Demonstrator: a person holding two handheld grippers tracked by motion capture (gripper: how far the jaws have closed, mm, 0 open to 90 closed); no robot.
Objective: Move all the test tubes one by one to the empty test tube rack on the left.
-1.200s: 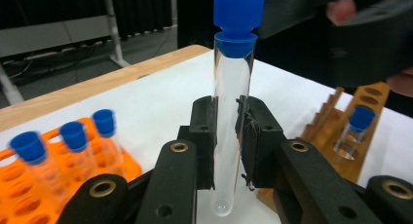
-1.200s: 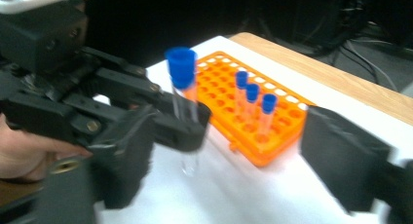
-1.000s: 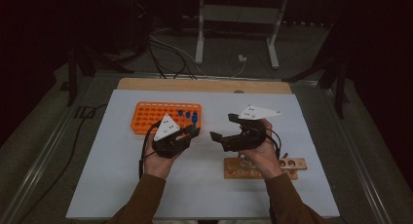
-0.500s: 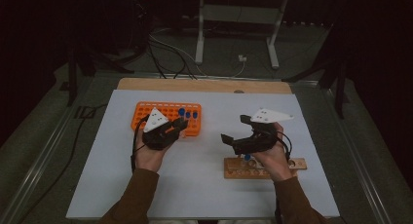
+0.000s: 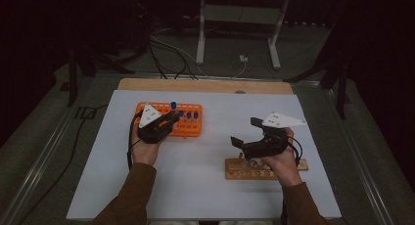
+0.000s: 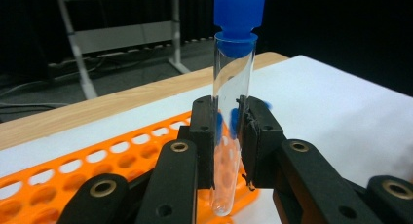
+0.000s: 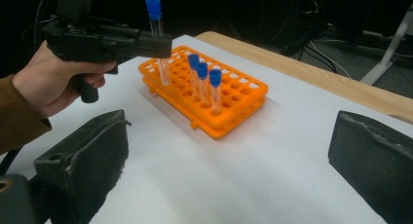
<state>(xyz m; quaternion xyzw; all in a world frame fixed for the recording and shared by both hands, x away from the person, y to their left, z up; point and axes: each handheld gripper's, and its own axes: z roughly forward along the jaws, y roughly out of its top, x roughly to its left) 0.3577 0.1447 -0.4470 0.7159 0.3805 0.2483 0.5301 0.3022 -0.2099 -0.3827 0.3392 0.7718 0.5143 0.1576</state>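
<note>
Brown sleeves (image 5: 131,195), black grippers with brass-ringed holes, white, perhaps grey, three-cornered top plates (image 5: 149,116)

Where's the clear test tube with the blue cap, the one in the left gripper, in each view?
High view: clear test tube with the blue cap, upper left of centre, over the orange plastic tube rack.
Left gripper view: centre, upright between the jaws.
Right gripper view: upper left.
Shared landmark: the rack.

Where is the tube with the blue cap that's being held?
The left gripper holds the tube upright over the orange rack's near-left end, left of three standing tubes.
</note>
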